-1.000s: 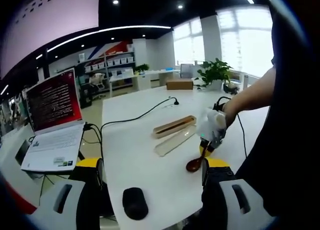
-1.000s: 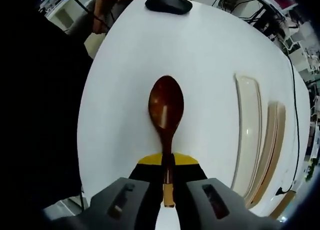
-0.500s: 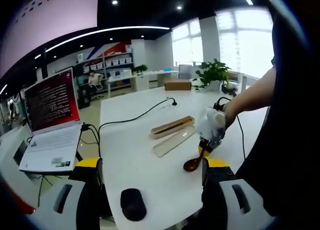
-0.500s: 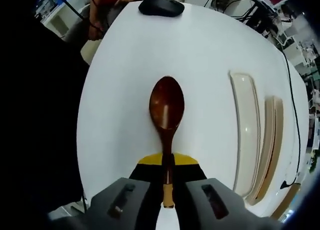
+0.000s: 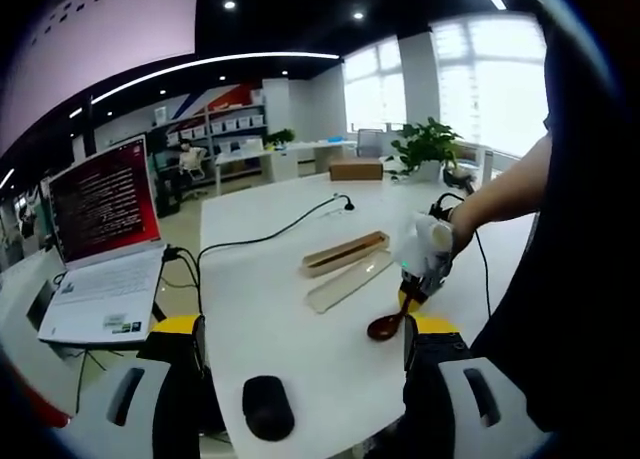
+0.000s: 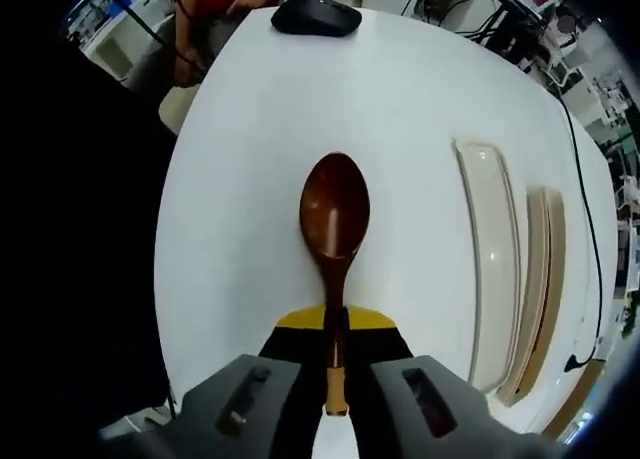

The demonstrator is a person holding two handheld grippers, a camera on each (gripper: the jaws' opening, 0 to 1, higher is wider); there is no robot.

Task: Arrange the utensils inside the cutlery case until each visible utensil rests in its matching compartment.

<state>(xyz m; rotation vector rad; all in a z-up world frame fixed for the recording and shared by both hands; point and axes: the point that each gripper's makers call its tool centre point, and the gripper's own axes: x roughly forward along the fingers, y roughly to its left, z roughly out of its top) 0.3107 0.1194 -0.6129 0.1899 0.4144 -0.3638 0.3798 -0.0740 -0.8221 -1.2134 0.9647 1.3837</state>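
1. spoon (image 6: 334,214): dark brown wood with a paler handle end. it is held by the handle, bowl pointing away from the right gripper (image 6: 335,364), low over the white table (image 6: 240,179); whether the bowl touches the surface cannot be told. it is seen also in the left gripper view (image 5: 388,325), near the table's front edge.
2. right gripper: jaws are pressed onto the spoon's handle from both sides. it is seen from outside in the left gripper view (image 5: 425,264), carried by a person's hand.
3. cutlery case: two parts lie side by side, well to one side of the spoon. the pale shallow tray (image 6: 489,249) lies nearer the spoon; the tan wooden part (image 6: 545,279) lies beyond it. both are seen also in the left gripper view (image 5: 346,252).
4. progress: the spoon is judged lifted or about to be lifted but not yet placed. carriage across to the case and release into the matching compartment are left. contents of the compartments cannot be made out.
5. left gripper (image 5: 300,364): held back from the work, jaws spread wide with nothing between them.
6. surroundings: a black mouse (image 5: 268,407), a laptop (image 5: 100,249), a black cable (image 5: 270,234).
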